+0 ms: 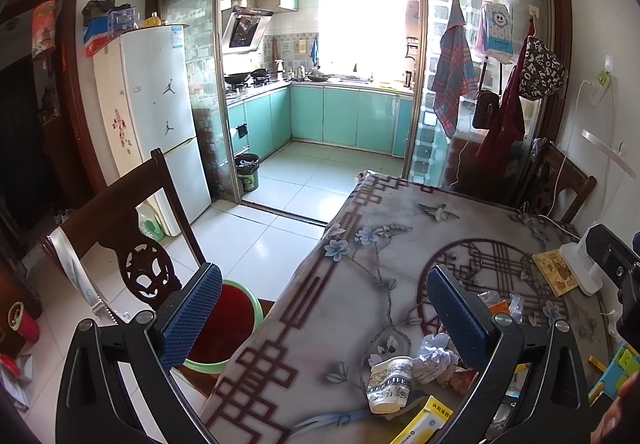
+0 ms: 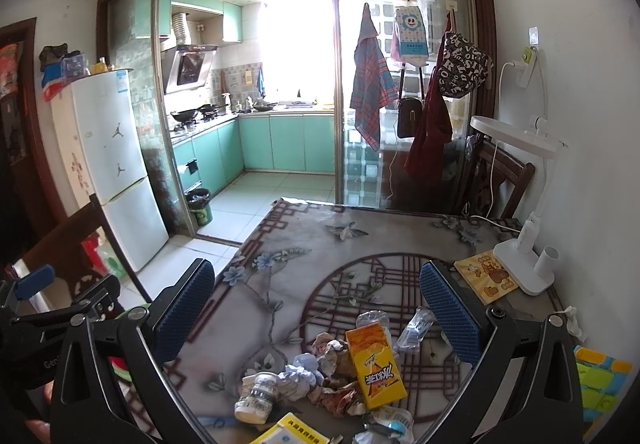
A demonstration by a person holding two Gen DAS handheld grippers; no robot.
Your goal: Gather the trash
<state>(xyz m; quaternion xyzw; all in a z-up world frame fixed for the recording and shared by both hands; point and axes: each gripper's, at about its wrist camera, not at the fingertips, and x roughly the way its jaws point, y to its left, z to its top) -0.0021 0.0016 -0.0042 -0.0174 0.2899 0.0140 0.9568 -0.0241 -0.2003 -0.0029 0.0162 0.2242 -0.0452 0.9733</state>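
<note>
Both grippers hover with jaws spread wide, grasping nothing, over the tabletop (image 2: 280, 244). Trash lies heaped between the right gripper (image 2: 316, 314) jaws: crumpled paper cup (image 2: 256, 398), orange carton (image 2: 374, 364), wrappers. Left gripper (image 1: 324, 318) hangs beside the heap, likely choosing.

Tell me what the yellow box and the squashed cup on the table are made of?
The yellow box looks like thin printed cardboard with a slightly glossy finish: flat panels, sharp folded edges. The cup, lying on its side, seems to be printed paper: its wall is dented and creased, though a thin plastic lining can't be ruled out. The blue-white wad beside it looks like crumpled tissue or paper.
</note>
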